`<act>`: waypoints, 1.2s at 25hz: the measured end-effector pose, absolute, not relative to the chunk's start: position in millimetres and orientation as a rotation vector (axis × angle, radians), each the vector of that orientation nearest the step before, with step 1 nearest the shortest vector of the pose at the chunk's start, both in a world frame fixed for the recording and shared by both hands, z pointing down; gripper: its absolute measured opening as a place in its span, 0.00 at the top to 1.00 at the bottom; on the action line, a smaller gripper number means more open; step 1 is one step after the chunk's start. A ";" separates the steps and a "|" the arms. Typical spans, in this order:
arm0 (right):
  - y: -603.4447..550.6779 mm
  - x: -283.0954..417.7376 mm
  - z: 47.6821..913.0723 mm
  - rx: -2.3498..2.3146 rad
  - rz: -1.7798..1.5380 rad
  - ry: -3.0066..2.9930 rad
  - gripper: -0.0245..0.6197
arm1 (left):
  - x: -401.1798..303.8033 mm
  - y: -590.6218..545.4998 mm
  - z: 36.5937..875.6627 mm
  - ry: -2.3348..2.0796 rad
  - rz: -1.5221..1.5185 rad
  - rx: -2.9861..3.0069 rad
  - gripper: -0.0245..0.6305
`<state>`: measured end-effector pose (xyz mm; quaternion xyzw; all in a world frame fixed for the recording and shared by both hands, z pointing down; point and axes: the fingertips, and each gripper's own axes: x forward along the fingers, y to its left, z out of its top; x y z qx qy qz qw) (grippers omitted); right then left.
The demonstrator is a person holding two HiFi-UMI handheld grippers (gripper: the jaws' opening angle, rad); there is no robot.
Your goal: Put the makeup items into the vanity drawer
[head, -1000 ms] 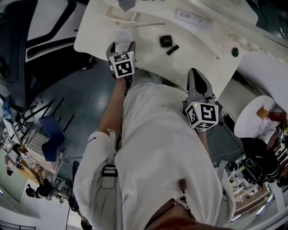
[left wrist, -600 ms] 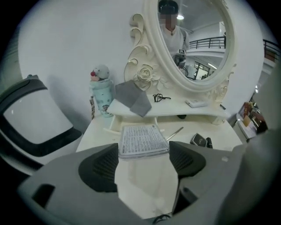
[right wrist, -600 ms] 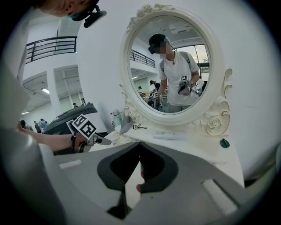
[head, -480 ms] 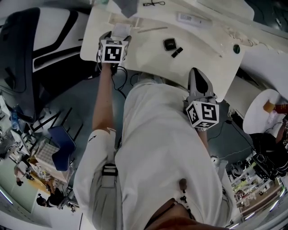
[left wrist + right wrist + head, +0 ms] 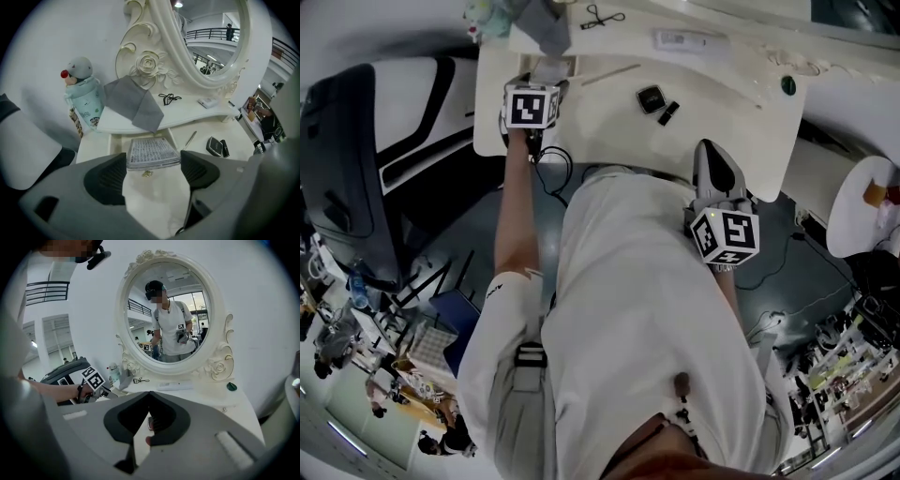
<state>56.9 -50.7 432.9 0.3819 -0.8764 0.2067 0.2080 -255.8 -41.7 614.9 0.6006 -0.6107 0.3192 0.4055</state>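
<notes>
On the white vanity top [image 5: 722, 103] lie a black compact [image 5: 651, 97], a black lipstick [image 5: 667, 112] and a thin pencil [image 5: 609, 73]. In the left gripper view the compact [image 5: 214, 146], lipstick [image 5: 224, 147] and pencil [image 5: 191, 139] lie to the right. My left gripper [image 5: 542, 80] hangs open over the table's left part, nothing between its jaws [image 5: 152, 164]. Just ahead, a printed packet [image 5: 152, 152] lies in a shallow open drawer [image 5: 110, 143]. My right gripper [image 5: 710, 148] stays shut and empty by the torso, short of the front edge [image 5: 148, 394].
An eyelash curler [image 5: 168, 98], a white flat box [image 5: 206, 102] and a grey cloth [image 5: 136, 103] lie on the raised shelf under the oval mirror [image 5: 168, 315]. A cartoon-topped bottle [image 5: 84, 101] stands at far left. A green knob [image 5: 787, 85] sits at right.
My left gripper has moved up the picture, from the table's front edge to over its left part by the drawer, rolling as it went. The right gripper has held still.
</notes>
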 end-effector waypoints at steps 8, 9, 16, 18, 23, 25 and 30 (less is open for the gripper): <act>-55.7 59.1 434.8 1.134 0.577 -2.396 0.95 | -262.2 -53.3 629.1 -1.540 0.717 1.538 0.40; -56.0 58.8 435.3 1.135 0.578 -2.394 0.95 | -262.1 -54.1 630.6 -1.545 0.704 1.542 0.40; -54.7 49.2 436.4 1.110 0.576 -2.399 0.95 | -265.0 -50.9 617.7 -1.703 0.588 1.561 0.40; -53.7 46.3 435.9 1.101 0.577 -2.405 0.95 | -263.2 -46.9 606.9 -1.732 0.537 1.576 0.40; -49.1 34.8 432.7 1.054 0.563 -2.442 0.95 | -256.6 -35.7 564.2 -1.860 0.466 1.645 0.69; -47.6 30.9 431.1 1.039 0.556 -2.462 0.95 | -255.4 -30.4 543.9 -1.937 0.430 1.653 0.86; -43.2 26.0 423.3 1.031 0.505 -2.515 0.95 | -228.6 -22.1 498.4 -1.939 0.253 1.753 0.96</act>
